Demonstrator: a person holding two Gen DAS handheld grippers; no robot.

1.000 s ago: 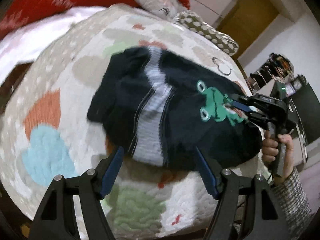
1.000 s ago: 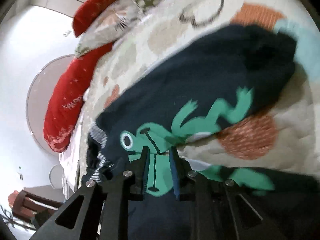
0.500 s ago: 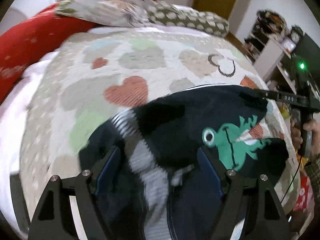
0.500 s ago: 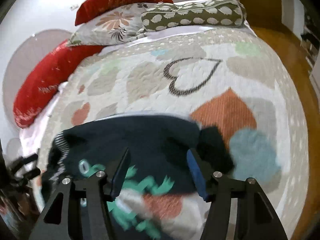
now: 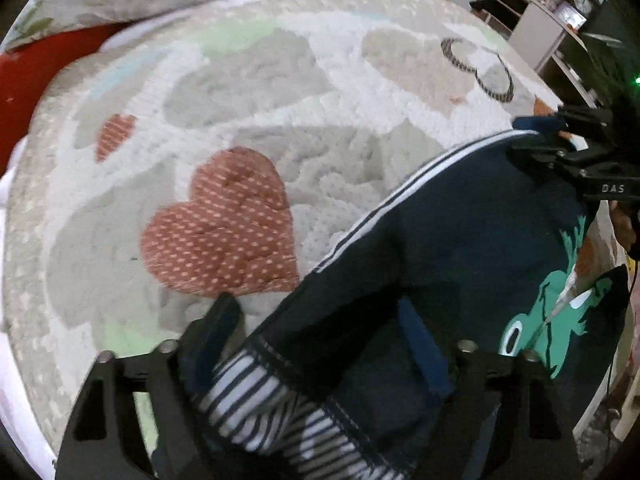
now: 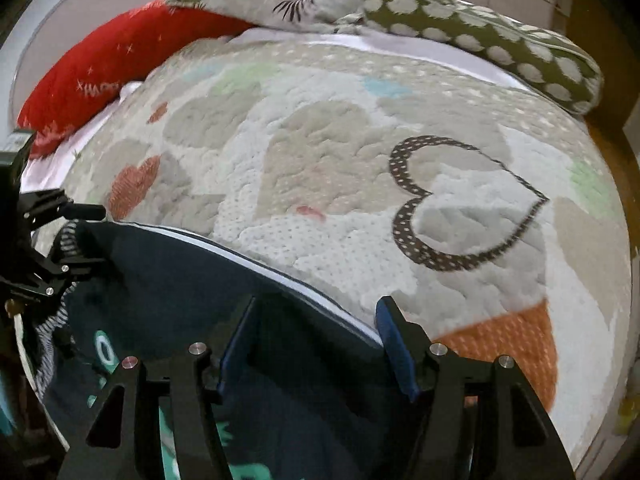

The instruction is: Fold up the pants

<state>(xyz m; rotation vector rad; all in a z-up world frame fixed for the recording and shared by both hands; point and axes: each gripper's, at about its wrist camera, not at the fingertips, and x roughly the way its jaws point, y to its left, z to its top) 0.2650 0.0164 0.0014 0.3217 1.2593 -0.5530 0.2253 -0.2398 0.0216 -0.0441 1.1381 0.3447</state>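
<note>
Navy frog-print pants (image 5: 472,248) lie on the heart-patterned quilt (image 6: 340,184), below its dotted outline heart (image 6: 460,204). The left gripper (image 5: 320,336) spreads wide around the striped waistband (image 5: 272,412); the right gripper (image 6: 316,336) gapes released over the white-piped edge.

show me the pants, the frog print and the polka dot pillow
pants (image 5: 460,248), left wrist view, on the navy fabric
frog print (image 5: 560,320), left wrist view, on its green body
polka dot pillow (image 6: 480,32), right wrist view, on its middle

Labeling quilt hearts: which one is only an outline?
The dark dotted heart right of the quilt's middle: a hollow outline, while the others are filled patches.
</note>
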